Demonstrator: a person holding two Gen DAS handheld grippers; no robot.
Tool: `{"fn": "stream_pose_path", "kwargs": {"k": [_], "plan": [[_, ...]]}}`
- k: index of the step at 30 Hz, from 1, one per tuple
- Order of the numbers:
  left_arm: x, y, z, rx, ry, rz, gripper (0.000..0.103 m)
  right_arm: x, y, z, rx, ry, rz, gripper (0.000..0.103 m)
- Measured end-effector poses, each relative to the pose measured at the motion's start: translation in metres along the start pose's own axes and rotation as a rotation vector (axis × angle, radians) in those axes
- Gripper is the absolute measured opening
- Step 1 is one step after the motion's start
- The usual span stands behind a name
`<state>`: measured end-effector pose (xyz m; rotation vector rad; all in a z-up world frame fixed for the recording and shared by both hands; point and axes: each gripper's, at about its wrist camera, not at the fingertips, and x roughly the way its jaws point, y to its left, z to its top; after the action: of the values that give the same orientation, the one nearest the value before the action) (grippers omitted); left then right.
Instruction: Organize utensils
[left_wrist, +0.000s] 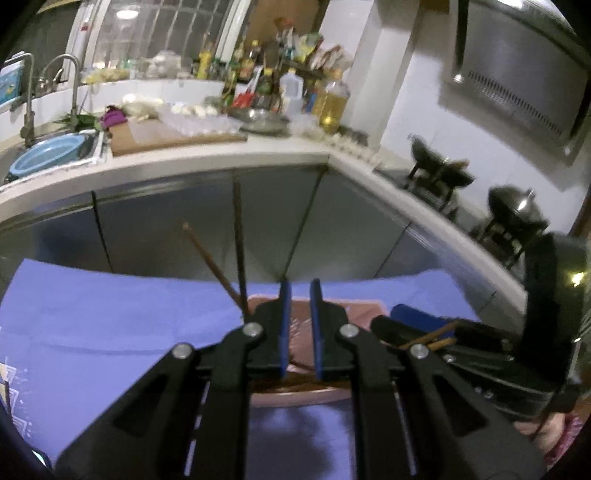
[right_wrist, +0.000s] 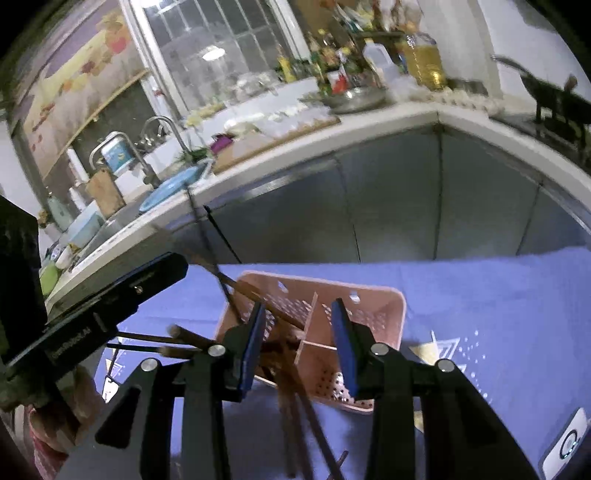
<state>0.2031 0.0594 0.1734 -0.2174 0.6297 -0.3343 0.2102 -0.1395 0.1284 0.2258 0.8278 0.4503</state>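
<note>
**Chopsticks half sorted, right fingers free above the basket**

At the left, the left gripper pointed down at the blue cloth that covered the surface. Its fingers were pressed almost together, with only a thin slit between them. I could not tell if they pinched anything in that slit. Just left of them, two chopsticks stood up at a slant out of the basket, probably because they leaned on its wall.

In the middle was the pink basket, a holder with holes and a divider, resting on the cloth. The left compartment held several brown chopsticks. The right one looked nearly empty. Whether the basket stood upright or lay tilted, I could not say. More chopsticks reached from the basket toward the camera, across the cloth, so I judged the sorting was not finished.

At the right, the right gripper hung above the basket. Its fingers were spread wide and nothing was pinched between them. They stood on either side of the divider, well apart from the chopsticks below. This position seemed good for coming down on the loose chopsticks next, but they crossed each other, so picking only one could be difficult.
</note>
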Motion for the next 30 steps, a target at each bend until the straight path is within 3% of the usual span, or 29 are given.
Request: {"fn": "stream_pose_path", "kwargs": {"k": [4, 7, 10, 12, 13, 15, 18, 20, 24, 28, 29, 30], "plan": [[-0.034, -0.004, 0.009, -0.028, -0.072, -0.059, 0.009, -0.031, 0.008, 0.003, 0.001, -0.074, 0.001, 0.038], [-0.062, -0.008, 0.011, -0.027, -0.13, -0.087, 0.009, -0.078, 0.017, -0.002, -0.011, -0.21, -0.019, 0.038], [-0.101, -0.009, 0.005, -0.021, -0.203, -0.118, 0.009, -0.129, 0.027, -0.023, -0.008, -0.336, -0.003, 0.038], [-0.128, -0.005, -0.01, -0.01, -0.24, -0.13, 0.009, -0.156, 0.03, -0.056, 0.005, -0.352, 0.052, 0.038], [-0.14, -0.002, -0.021, -0.003, -0.252, -0.13, 0.009, -0.159, 0.03, -0.068, 0.01, -0.334, 0.071, 0.038], [-0.156, 0.005, -0.045, 0.0, -0.256, -0.131, 0.009, -0.14, 0.028, -0.111, 0.02, -0.194, 0.077, 0.038], [-0.156, 0.012, -0.081, 0.0, -0.201, -0.117, 0.01, -0.077, 0.016, -0.159, 0.077, 0.042, -0.001, 0.038], [-0.143, 0.014, -0.109, -0.017, -0.118, -0.113, 0.01, -0.031, 0.004, -0.18, 0.123, 0.164, -0.07, 0.038], [-0.114, 0.017, -0.154, -0.052, 0.047, -0.118, 0.009, 0.017, -0.008, -0.186, 0.135, 0.227, -0.171, 0.038], [-0.097, 0.016, -0.182, -0.014, 0.116, -0.071, 0.01, 0.036, 0.002, -0.179, 0.048, 0.237, -0.253, 0.038], [-0.092, 0.016, -0.188, -0.001, 0.132, -0.054, 0.01, 0.041, 0.008, -0.177, 0.006, 0.249, -0.271, 0.036], [-0.088, 0.017, -0.192, 0.009, 0.142, -0.034, 0.01, 0.044, 0.014, -0.176, -0.036, 0.258, -0.283, 0.023]]}}
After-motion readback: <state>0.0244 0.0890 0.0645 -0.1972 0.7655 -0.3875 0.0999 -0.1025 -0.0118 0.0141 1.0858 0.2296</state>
